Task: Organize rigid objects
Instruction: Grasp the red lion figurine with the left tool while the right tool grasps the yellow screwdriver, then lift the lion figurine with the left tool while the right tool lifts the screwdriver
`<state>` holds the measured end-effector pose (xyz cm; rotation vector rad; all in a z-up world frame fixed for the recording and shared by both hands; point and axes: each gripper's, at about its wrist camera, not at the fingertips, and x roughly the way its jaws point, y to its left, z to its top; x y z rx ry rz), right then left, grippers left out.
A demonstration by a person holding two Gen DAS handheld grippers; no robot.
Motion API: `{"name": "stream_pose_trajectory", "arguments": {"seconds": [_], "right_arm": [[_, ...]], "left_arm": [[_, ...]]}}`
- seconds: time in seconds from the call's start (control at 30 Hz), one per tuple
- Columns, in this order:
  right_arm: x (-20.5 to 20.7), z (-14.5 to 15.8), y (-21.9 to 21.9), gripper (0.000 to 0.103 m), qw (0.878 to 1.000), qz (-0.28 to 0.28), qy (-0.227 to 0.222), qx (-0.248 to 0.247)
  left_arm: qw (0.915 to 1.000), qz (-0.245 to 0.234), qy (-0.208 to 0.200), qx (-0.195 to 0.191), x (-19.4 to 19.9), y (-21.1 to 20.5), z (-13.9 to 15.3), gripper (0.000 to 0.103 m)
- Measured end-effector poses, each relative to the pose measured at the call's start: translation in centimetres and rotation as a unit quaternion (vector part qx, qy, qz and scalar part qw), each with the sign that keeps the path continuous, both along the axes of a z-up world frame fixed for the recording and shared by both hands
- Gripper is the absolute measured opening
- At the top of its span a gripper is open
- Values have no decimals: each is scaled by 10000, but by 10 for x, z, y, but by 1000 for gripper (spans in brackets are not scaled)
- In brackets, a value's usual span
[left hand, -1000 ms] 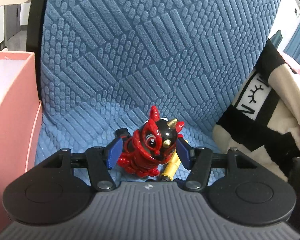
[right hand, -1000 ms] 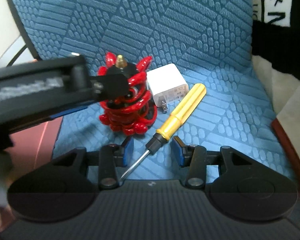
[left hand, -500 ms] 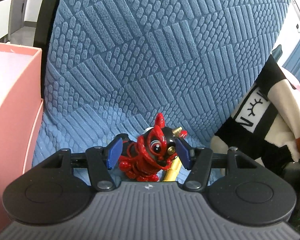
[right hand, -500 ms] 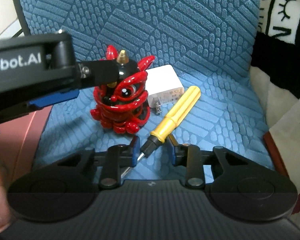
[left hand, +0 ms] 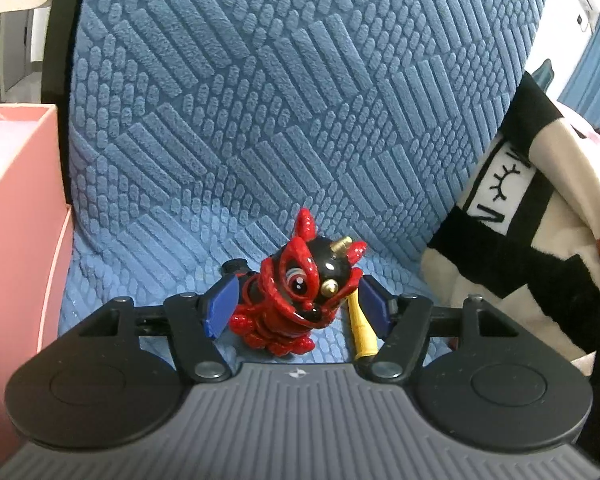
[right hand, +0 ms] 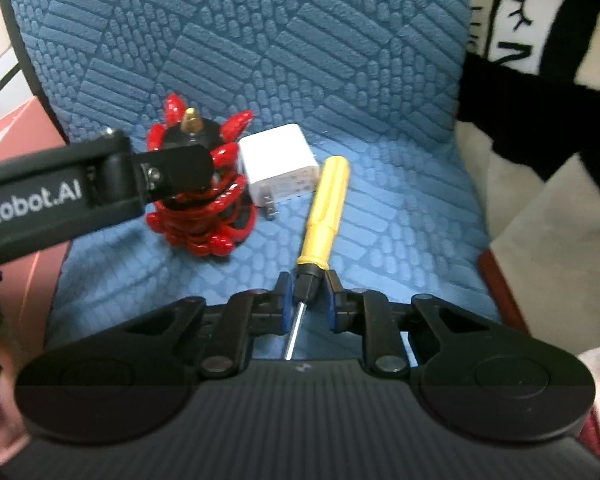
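The left gripper [left hand: 296, 306] is opening around the glossy red-and-black lion figurine [left hand: 296, 288], which is hiding most of the yellow-handled screwdriver [right hand: 326, 204]. The right gripper [right hand: 306, 294] is clenching the screwdriver's black collar, its metal tip disappearing under the gripper body.

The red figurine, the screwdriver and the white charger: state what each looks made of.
Red figurine: probably glazed ceramic or glossy resin, given its sharp highlights; brass-coloured studs.
Screwdriver: matte yellow plastic handle, black collar, bright metal shaft.
White charger: smooth, slightly shiny plastic shell with metal prongs.
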<state>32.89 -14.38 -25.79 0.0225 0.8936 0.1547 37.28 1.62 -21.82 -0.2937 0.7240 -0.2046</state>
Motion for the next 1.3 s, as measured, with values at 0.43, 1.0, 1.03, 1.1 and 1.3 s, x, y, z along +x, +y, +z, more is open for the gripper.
{"name": "stream_pose_trajectory", "arguments": {"seconds": [0.43,1.0,1.03,1.1,1.3], "right_arm": [[-11,-3,-17,17,9999,-150,27,-53],[5,-7,-11,34,9998,-94,3,-197],[6,-8,-9,34,9996,-74,-13,-256],[7,-10,-5,34,9991,-11,-88,-423],[6,-10,-6,20,9987,-84,-146,-480]], "left_arm": [[9968,-255,-203,723,4,-27,-3,71],[9990,370,-62,226,11,-6,0,59],[9991,380,-50,187,11,-5,-1,59],[9991,366,-56,207,11,-6,-1,58],[9991,330,-84,246,7,-7,-1,57]]}}
